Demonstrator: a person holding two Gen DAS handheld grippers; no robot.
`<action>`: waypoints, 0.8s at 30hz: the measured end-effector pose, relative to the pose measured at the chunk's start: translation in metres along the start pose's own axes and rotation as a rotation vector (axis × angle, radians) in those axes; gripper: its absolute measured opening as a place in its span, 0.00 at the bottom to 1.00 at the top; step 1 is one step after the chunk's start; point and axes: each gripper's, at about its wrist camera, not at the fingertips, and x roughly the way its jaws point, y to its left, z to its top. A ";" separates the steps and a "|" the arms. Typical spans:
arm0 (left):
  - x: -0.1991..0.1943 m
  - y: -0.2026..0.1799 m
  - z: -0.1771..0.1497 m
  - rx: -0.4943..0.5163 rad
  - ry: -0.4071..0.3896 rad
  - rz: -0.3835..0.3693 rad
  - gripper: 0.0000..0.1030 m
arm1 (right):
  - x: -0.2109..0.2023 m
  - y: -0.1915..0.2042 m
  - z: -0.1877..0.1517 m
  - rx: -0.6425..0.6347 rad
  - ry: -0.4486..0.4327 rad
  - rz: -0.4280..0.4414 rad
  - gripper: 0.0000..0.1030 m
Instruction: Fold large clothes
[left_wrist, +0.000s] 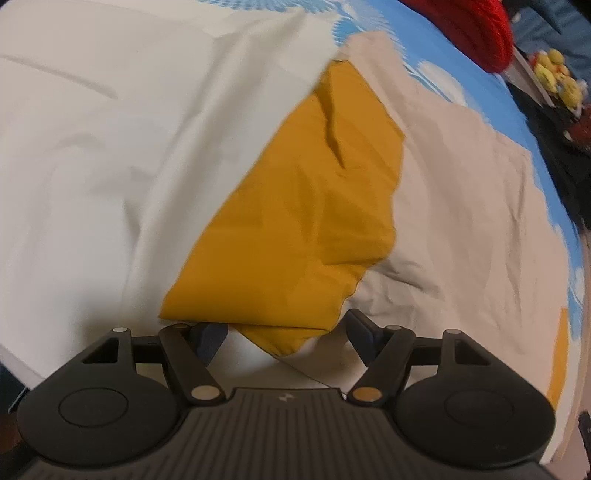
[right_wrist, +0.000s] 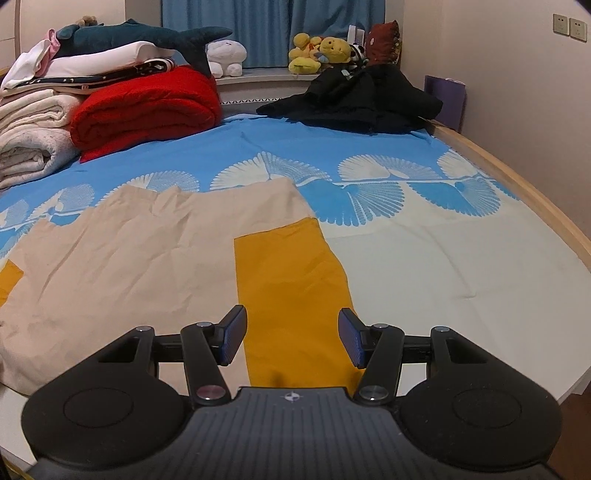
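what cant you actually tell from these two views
- Left wrist view: whether the left gripper grips the mustard panel; the cloth's corner covers the gap, and the frame is motion-blurred.
- Right wrist view: the beige garment's near hem, hidden behind the right gripper.
- Its left end is cut off by the frame edge.

Far ahead of the fingers, left, lie a red quilt (right_wrist: 147, 107) and white blankets (right_wrist: 31, 136). A black coat (right_wrist: 354, 99) sits far ahead, right.
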 end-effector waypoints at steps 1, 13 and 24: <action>-0.001 0.002 -0.001 -0.014 -0.006 0.007 0.74 | 0.000 0.000 0.000 0.000 0.001 -0.001 0.55; -0.027 0.006 -0.013 0.009 -0.109 0.002 0.14 | 0.003 0.007 -0.004 -0.035 0.004 -0.008 0.55; -0.118 -0.030 -0.050 0.310 -0.432 0.160 0.06 | 0.003 0.007 0.001 -0.010 -0.008 -0.011 0.55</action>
